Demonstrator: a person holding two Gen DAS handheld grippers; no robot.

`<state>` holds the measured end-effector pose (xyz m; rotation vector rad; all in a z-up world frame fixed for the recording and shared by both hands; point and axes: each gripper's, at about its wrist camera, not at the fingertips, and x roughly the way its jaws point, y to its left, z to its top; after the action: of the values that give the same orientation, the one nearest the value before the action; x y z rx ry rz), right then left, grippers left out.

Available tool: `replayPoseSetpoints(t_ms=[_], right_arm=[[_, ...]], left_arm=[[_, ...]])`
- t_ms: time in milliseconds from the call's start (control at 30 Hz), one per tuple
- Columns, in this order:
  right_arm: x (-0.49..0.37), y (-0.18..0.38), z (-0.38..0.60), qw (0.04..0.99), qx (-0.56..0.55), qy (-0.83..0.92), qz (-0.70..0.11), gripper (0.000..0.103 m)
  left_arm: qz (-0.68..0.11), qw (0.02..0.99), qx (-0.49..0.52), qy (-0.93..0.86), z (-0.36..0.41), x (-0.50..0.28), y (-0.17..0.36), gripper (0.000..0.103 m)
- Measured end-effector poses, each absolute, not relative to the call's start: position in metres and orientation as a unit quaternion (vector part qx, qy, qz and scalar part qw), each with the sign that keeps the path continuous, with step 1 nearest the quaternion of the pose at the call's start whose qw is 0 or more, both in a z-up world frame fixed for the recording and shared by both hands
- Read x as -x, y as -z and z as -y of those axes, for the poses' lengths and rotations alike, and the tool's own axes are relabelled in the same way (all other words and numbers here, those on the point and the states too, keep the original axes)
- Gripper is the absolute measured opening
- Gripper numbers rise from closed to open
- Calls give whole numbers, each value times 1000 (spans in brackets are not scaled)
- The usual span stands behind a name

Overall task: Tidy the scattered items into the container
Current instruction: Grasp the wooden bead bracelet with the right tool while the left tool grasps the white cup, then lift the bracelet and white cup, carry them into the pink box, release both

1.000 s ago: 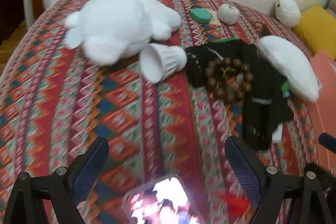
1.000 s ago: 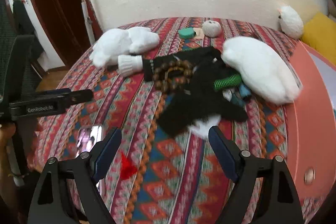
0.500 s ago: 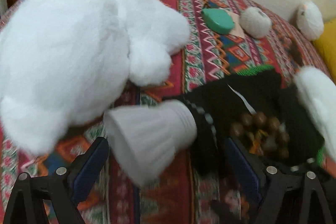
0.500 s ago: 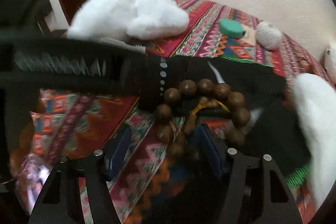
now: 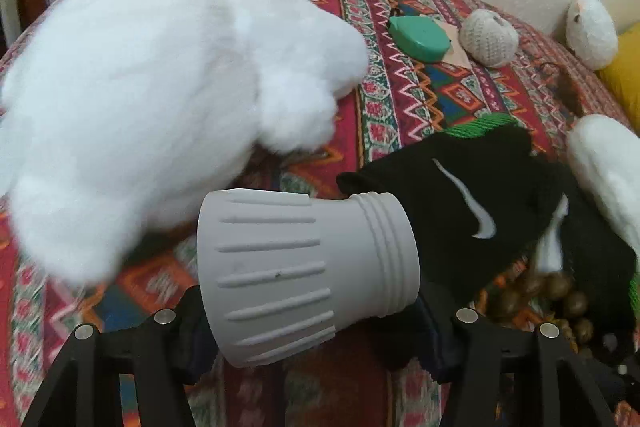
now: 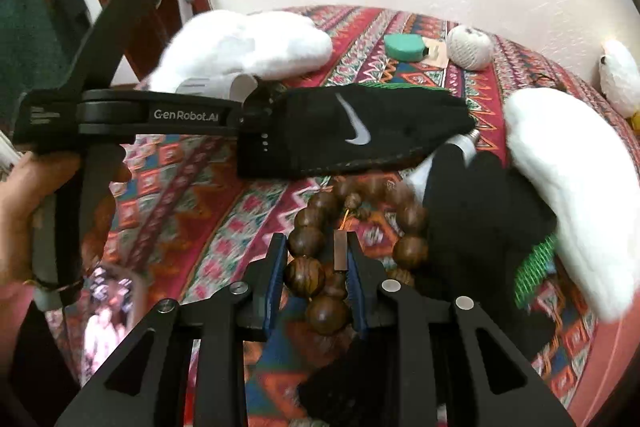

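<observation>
My left gripper (image 5: 312, 323) is clamped on the cup (image 5: 304, 275); my right gripper (image 6: 316, 275) is closed on the beads (image 6: 356, 239).

The ribbed grey cup lies sideways on the bedspread (image 5: 400, 99), touching the sock (image 5: 460, 203) and the plush (image 5: 152, 107); the brown wooden beads lie just beside that sock.

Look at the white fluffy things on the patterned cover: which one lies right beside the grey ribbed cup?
The big white plush at the left, touching the grey ribbed cup in the left claw. The long white plush and small fluffy ball lie apart.
</observation>
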<state>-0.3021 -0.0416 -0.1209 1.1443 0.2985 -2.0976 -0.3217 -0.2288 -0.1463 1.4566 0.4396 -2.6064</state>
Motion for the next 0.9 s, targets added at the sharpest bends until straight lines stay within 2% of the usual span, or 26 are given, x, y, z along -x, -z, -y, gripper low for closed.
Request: replayPoseSetpoints(t_ms=[267, 400, 700, 900], right_arm=[[262, 90, 18, 364, -432, 820, -89, 30], [246, 87, 12, 367, -434, 818, -87, 30], [218, 97, 8, 371, -444, 809, -103, 30], [221, 101, 10, 373, -445, 807, -107, 30]], left_arm=[[-165, 33, -496, 852, 233, 270, 124, 63], [-165, 14, -488, 857, 230, 246, 114, 65], [-150, 35, -499, 853, 232, 239, 125, 65], [-128, 73, -517, 843, 238, 243, 146, 72]])
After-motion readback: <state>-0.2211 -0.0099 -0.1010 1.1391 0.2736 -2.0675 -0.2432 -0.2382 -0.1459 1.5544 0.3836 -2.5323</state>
